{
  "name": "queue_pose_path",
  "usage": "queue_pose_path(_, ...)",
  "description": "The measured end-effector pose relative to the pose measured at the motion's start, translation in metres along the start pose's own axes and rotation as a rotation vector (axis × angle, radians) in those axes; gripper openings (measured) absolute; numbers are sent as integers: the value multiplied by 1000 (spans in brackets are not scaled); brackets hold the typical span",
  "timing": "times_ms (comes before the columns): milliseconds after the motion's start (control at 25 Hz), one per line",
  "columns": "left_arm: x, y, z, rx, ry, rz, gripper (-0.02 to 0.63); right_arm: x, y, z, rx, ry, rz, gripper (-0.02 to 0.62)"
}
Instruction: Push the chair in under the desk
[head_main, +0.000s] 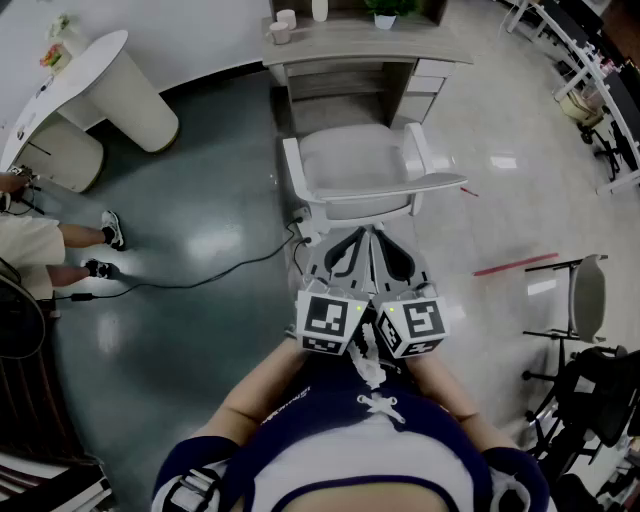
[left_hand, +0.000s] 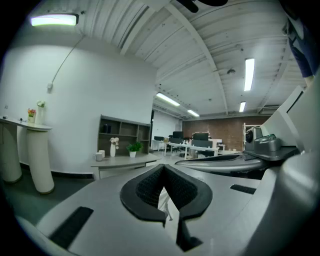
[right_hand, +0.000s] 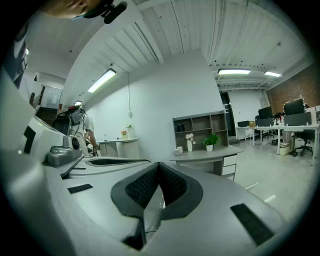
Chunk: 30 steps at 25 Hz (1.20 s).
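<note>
A white chair (head_main: 362, 165) with two armrests stands just in front of the grey desk (head_main: 360, 48), its seat outside the knee space. My left gripper (head_main: 350, 240) and right gripper (head_main: 387, 243) sit side by side right behind the chair's backrest, pointing at it. Both are shut with nothing between the pads. Whether their tips touch the backrest I cannot tell. In the left gripper view the shut left gripper (left_hand: 162, 170) faces the desk (left_hand: 125, 161). In the right gripper view the shut right gripper (right_hand: 159, 169) faces the same desk (right_hand: 207, 154).
Cups (head_main: 283, 24) and a potted plant (head_main: 385, 12) stand on the desk. A black cable (head_main: 200, 275) runs across the floor at left, where a person's legs (head_main: 70, 250) show. A white curved counter (head_main: 100, 80) is far left. A black stand (head_main: 585, 300) is at right.
</note>
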<state>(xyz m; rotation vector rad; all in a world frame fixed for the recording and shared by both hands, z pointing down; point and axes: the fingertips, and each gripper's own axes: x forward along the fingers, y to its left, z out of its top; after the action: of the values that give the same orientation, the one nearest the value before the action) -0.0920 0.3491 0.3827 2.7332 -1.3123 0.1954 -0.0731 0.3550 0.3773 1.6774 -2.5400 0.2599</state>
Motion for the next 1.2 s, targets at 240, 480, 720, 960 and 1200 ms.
queue_pose_path(240, 0, -2, -4, 4, 12, -7, 8, -1, -1, -4, 9, 11, -8, 11)
queue_pose_path(480, 4, -5, -11, -3, 29, -33, 8, -2, -5, -11, 23, 34, -28, 9)
queue_pose_path(720, 25, -11, -22, 28, 69, -83, 8, 9, -28, -22, 38, 69, -34, 11)
queue_pose_path(960, 56, 3, -51, 131, 161, -64, 8, 31, -68, -50, -65, 189, -23, 12)
queue_pose_path(1200, 89, 27, -76, 142, 271, -55, 9, 54, -109, -74, -154, 295, 41, 14)
